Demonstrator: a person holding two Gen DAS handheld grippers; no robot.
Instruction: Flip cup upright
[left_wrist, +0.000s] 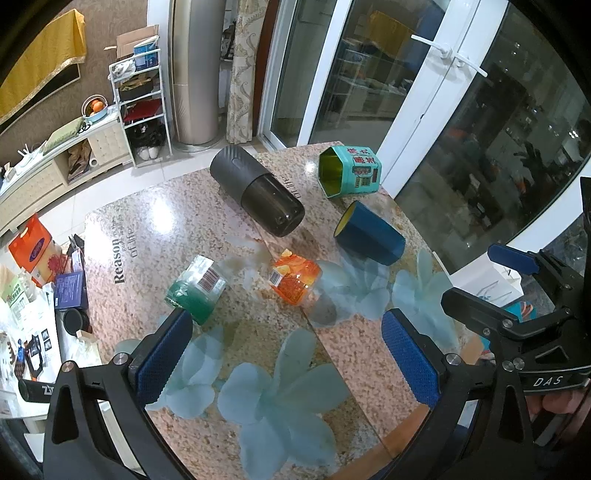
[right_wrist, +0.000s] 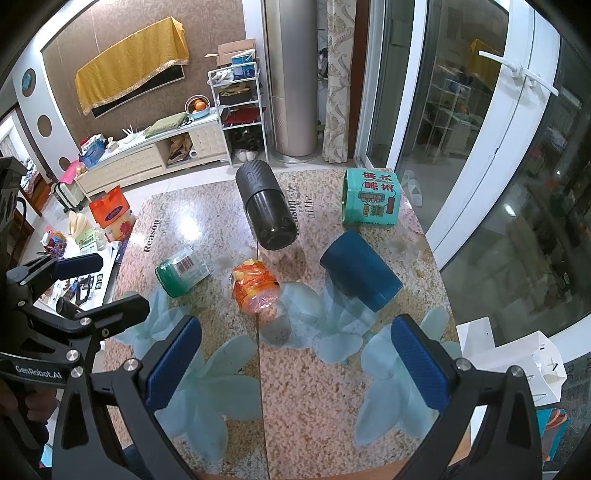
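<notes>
1. My left gripper (left_wrist: 288, 354) hovers over the near part of a speckled table (left_wrist: 155, 236) printed with pale blue flowers; its blue-padded jaws are spread wide and hold nothing.
2. My right gripper (right_wrist: 295, 362) hovers over the same near edge, jaws likewise spread wide and empty.
3. The blue cup (right_wrist: 360, 275) lies on its side at the right of the table, its closed base toward me and its yellow-lined mouth turned to the far left.
4. Just beyond it, at the far right corner, a teal tin (right_wrist: 371, 203) with red lettering also lies tipped over.
5. A large dark grey cylinder (right_wrist: 266, 208) lies on its side in the middle of the far half.
6. An orange plastic jar (right_wrist: 255, 286) lies near the centre, left of the blue cup.
7. A green jar (right_wrist: 181, 271) with a barcode label lies further left.
8. All five lie apart from each other and from both grippers.
</notes>
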